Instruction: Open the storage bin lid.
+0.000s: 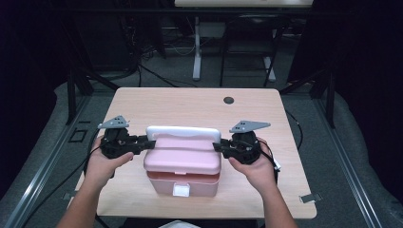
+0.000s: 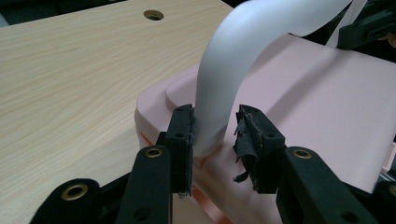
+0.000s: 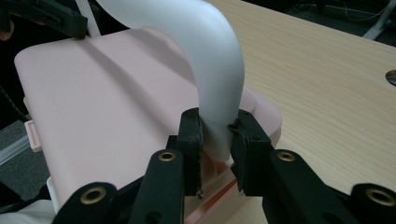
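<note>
A pink lidded box (image 1: 183, 164) stands on the near middle of the wooden table (image 1: 190, 102). Its white carry handle (image 1: 183, 131) arches upright over the lid. My left gripper (image 1: 147, 142) sits at the handle's left end. In the left gripper view, the handle's foot (image 2: 212, 126) stands between the jaws of this gripper (image 2: 215, 128). One pad touches it and a gap shows at the other, so the gripper is open. My right gripper (image 1: 217, 145) is at the handle's right end. In the right gripper view, both pads of that gripper (image 3: 215, 133) press on the handle (image 3: 215, 60) just above the pink lid (image 3: 102, 107).
A white latch (image 1: 181, 190) is on the box's front, facing the table's near edge. A dark round hole (image 1: 228, 100) lies in the tabletop at the far right. Bare wood stretches behind the box and to both sides. Desk legs and cables stand on the floor beyond.
</note>
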{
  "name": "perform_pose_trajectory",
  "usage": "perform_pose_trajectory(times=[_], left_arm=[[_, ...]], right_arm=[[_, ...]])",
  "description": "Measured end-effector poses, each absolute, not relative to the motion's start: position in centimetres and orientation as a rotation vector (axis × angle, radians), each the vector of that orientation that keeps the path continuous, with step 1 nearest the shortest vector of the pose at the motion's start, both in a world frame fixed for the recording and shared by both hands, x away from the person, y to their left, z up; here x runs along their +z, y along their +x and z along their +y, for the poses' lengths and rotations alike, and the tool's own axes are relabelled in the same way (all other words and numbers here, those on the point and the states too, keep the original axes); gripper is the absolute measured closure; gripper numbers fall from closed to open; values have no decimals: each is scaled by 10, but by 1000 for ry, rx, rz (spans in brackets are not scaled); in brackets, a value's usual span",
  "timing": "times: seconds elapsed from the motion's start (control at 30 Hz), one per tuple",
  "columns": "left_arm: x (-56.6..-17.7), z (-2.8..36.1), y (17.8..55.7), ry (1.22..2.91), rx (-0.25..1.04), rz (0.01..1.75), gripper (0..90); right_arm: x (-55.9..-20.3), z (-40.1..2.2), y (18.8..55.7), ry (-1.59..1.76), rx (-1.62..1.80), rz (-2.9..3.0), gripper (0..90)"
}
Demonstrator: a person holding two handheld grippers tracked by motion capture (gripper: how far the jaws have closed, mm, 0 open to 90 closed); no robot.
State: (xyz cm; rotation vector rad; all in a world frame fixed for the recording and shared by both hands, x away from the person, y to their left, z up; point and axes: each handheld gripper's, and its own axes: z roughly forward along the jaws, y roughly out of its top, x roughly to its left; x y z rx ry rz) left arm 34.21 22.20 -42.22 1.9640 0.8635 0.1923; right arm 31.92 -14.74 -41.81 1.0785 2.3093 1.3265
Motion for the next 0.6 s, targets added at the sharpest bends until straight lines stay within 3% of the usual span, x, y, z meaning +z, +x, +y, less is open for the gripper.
perform_pose_trajectory(times=[0.27, 0.6], left_arm=[[-412, 234, 332, 1949, 215, 868, 657], [-410, 243, 324, 1950, 235, 878, 725]], right_arm=[[-413, -151, 325, 1086, 1369, 2297, 743], [-407, -156, 330, 1113, 1448, 2270, 738]])
